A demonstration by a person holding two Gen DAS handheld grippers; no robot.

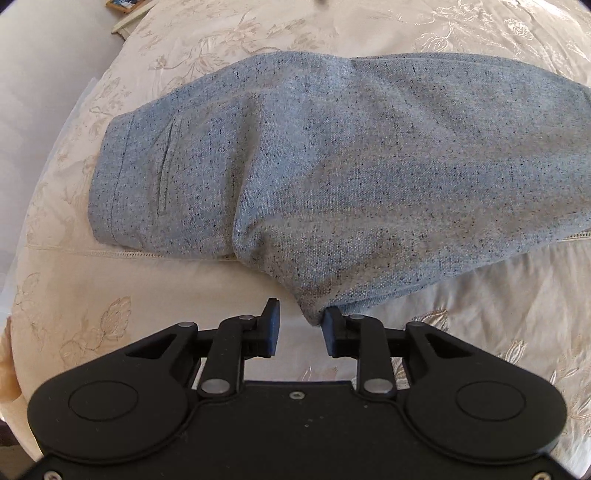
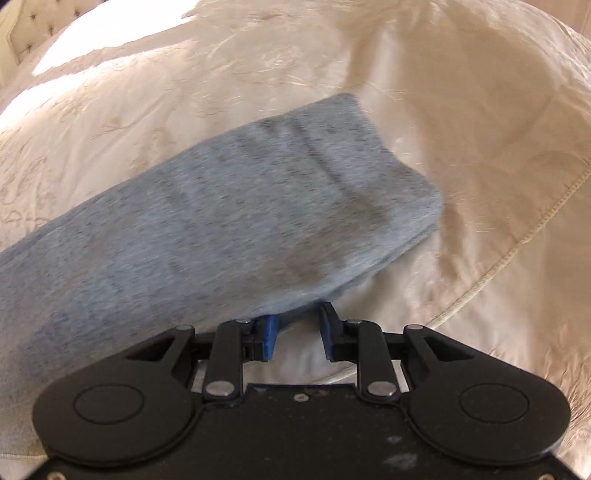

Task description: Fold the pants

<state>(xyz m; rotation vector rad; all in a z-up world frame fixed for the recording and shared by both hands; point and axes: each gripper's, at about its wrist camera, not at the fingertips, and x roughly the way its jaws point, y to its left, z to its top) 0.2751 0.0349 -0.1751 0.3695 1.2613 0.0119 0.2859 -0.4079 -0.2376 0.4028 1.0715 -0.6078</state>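
Blue-grey speckled pants lie doubled lengthwise on a cream embroidered bedspread, with the waist and a slit pocket at the left. A pointed corner of the cloth reaches down between my left gripper's jaws and touches only the right finger. The jaws stand apart, so it is open. In the blurred right wrist view the leg end of the pants runs up to the right. Its near edge lies over the tips of my right gripper, whose pads stand apart with bedspread showing between them.
The bed's rounded edge drops to a pale floor at the left. A framed item lies beyond the bed's far left corner. A tufted headboard shows at top left, and a piped seam crosses the bedspread at the right.
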